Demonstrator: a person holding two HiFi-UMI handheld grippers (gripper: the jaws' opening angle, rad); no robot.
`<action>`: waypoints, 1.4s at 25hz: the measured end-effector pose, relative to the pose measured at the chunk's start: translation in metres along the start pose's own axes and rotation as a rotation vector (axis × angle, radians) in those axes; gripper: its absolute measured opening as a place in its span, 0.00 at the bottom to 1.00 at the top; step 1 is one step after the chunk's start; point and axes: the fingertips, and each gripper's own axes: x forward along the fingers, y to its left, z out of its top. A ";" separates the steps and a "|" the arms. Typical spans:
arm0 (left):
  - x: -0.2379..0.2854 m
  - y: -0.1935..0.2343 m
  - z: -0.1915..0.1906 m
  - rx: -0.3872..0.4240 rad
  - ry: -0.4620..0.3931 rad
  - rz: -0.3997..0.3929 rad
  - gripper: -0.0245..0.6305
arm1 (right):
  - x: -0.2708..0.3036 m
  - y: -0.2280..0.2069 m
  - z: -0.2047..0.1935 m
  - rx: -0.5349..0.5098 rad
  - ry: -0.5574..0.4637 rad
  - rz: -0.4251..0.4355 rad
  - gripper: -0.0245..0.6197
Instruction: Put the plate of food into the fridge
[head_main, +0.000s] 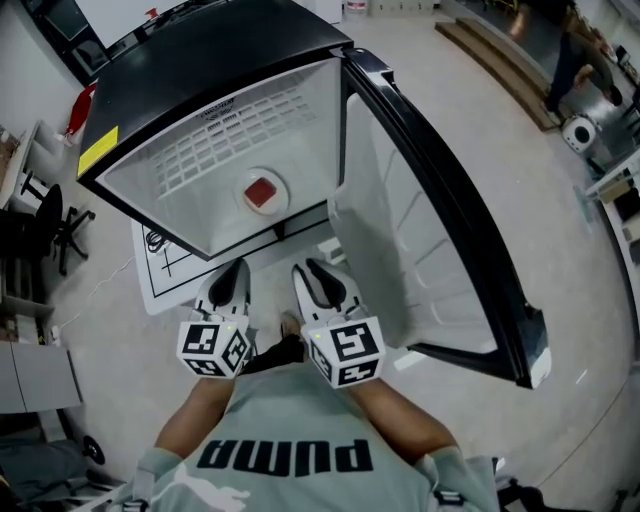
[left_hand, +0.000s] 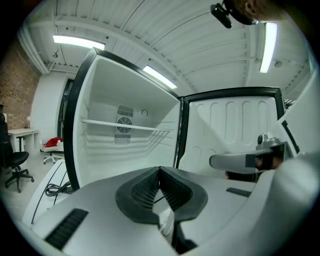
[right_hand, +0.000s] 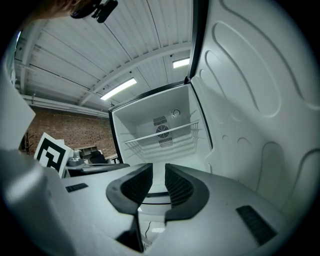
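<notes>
The black fridge (head_main: 200, 70) stands open in front of me, its door (head_main: 440, 230) swung out to the right. On the wire shelf (head_main: 230, 130) inside sits a white plate of red food (head_main: 262, 192). Both grippers hang below the fridge opening, apart from the plate. My left gripper (head_main: 228, 283) (left_hand: 159, 170) is shut, pads together, with nothing between them. My right gripper (head_main: 322, 283) (right_hand: 159, 170) stands open by a narrow gap and is empty. From both gripper views the shelf (left_hand: 125, 126) (right_hand: 160, 135) shows from below and the plate is hidden.
A black office chair (head_main: 45, 225) stands at the left. A white board with a cable (head_main: 165, 265) lies on the floor under the fridge. Wooden boards (head_main: 500, 50) and a person (head_main: 570, 50) are at the far right.
</notes>
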 end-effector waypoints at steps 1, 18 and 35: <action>-0.004 -0.004 0.004 0.002 -0.011 -0.008 0.04 | -0.002 0.000 0.000 -0.003 -0.001 -0.003 0.16; -0.072 -0.013 0.003 0.027 -0.024 -0.056 0.04 | -0.026 0.054 0.006 -0.080 -0.037 -0.014 0.16; -0.178 -0.010 -0.017 0.022 -0.055 -0.102 0.04 | -0.082 0.141 -0.021 -0.111 -0.020 -0.054 0.16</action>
